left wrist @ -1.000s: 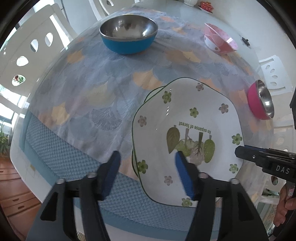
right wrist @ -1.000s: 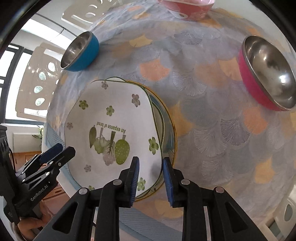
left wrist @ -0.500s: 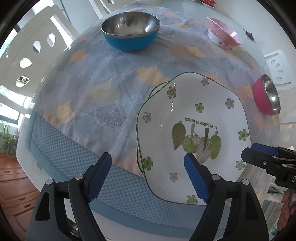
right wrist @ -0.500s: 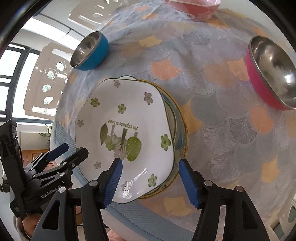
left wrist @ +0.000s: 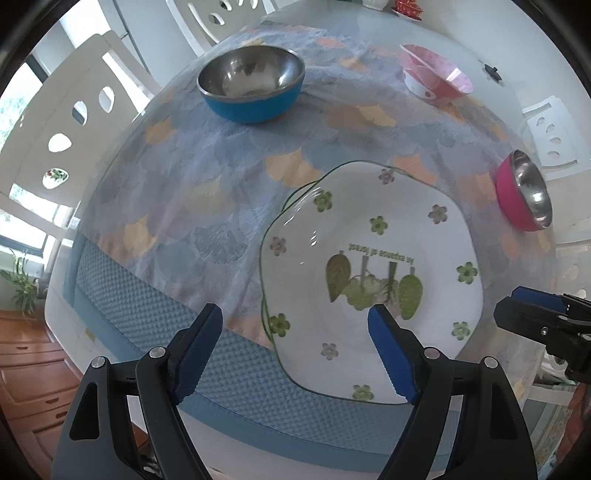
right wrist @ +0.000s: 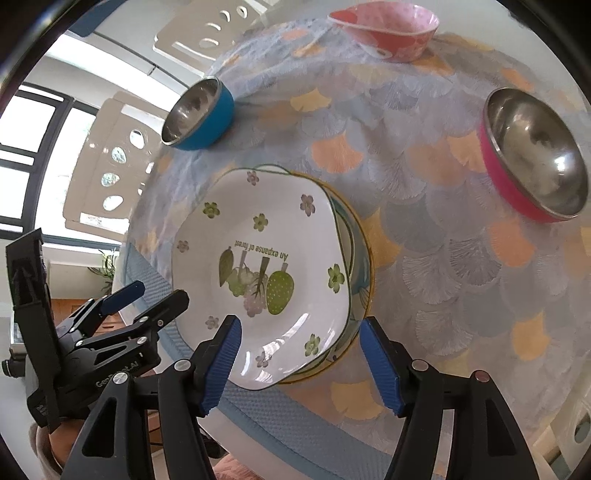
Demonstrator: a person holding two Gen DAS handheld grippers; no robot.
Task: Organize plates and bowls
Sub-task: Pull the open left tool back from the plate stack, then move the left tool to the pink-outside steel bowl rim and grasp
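Floral plate [right wrist: 266, 266] stacked near the tablecloth's [left wrist: 207, 192] front edge

Left gripper [left wrist: 295, 350] spread, nothing held; right gripper [right wrist: 301, 363] opening, pads clear of the rim. Lower plates [right wrist: 360, 269] mostly hidden, can't count them.

My table [left wrist: 461, 22] is glossy white and mostly covered by a cloth [left wrist: 207, 192] printed with blue, grey and orange fans, with a blue dotted border on my near edge. On the cloth lie a stack of plates [right wrist: 266, 273], the white flowered one on top, close to me, a blue bowl [left wrist: 255, 85] far left, a pink patterned bowl [left wrist: 436, 79] far right and a magenta bowl [right wrist: 532, 155] on the right. A small black thing [left wrist: 491, 70] lies on the bare top beyond.
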